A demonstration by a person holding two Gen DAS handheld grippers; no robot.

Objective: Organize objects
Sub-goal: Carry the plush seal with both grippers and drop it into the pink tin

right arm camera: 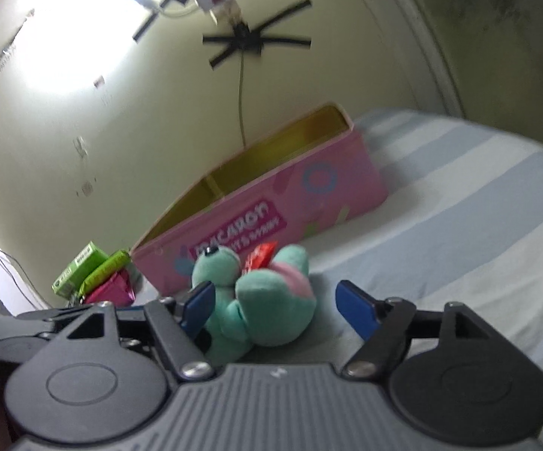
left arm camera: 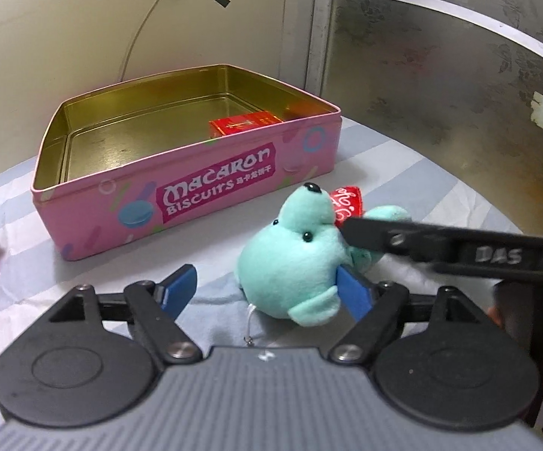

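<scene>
A teal plush bear (left arm camera: 294, 263) holding a red heart (left arm camera: 346, 203) lies on the striped sheet in front of the open pink Macaron Biscuits tin (left arm camera: 211, 191). Inside the tin sits a red box (left arm camera: 245, 124). My left gripper (left arm camera: 267, 291) is open around the bear's head: the right blue pad touches it and the left pad stands apart. My right gripper (right arm camera: 277, 306) is open too, with the plush bear (right arm camera: 267, 300) between its pads, close to the left one. One of the right gripper's fingers (left arm camera: 369, 235) lies across the bear's body.
A green box (right arm camera: 78, 272), a green packet and a magenta foil packet (right arm camera: 112, 289) lie left of the pink tin (right arm camera: 271, 203). The wall with a taped cable rises right behind the tin. A frosted glass panel (left arm camera: 459, 86) bounds the bed at the right.
</scene>
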